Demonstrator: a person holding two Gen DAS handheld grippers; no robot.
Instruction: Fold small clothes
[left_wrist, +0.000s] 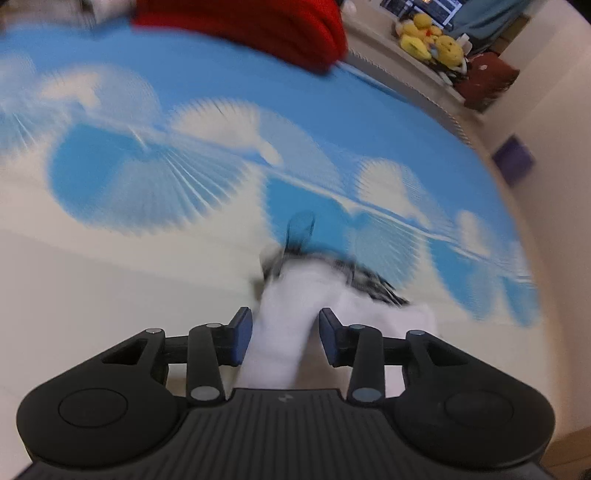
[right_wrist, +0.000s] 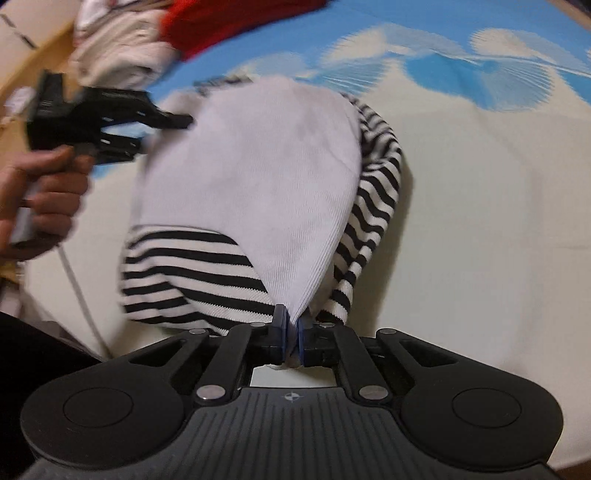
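A small garment (right_wrist: 255, 177), pale lilac-white on its body with black-and-white striped sleeves, lies spread on a bed sheet (right_wrist: 480, 221) printed with blue sky and white clouds. In the right wrist view its ribbed body stretches from the near edge up toward the far left, one striped sleeve (right_wrist: 192, 273) bunched at the near left and the other (right_wrist: 373, 206) curling along its right side. The right gripper (right_wrist: 291, 339) has its jaws drawn narrow, pinching a near corner of the pale fabric between the blue pads (right_wrist: 279, 332). The left gripper (right_wrist: 162, 122), held in the person's left hand (right_wrist: 40, 199), reaches the garment's far left edge; from this view I cannot tell whether it touches the cloth. In the left wrist view, which is badly motion-blurred, the left gripper's (left_wrist: 282, 338) jaws stand wide apart, a fold of white fabric (left_wrist: 280, 332) passing between the blue pads (left_wrist: 240, 338) without being squeezed, and a bit of striped cloth shows just beyond. At the far end of the sheet lies a red garment (left_wrist: 255, 26), and beside it in the right wrist view a heap of cream-white clothes (right_wrist: 118, 48). Well off the bed, at the far right of the left wrist view, yellow plush toys (left_wrist: 432, 38) sit on a ledge next to a dark red bag (left_wrist: 487, 79). A white cable (right_wrist: 79, 295) trails down near the left hand.
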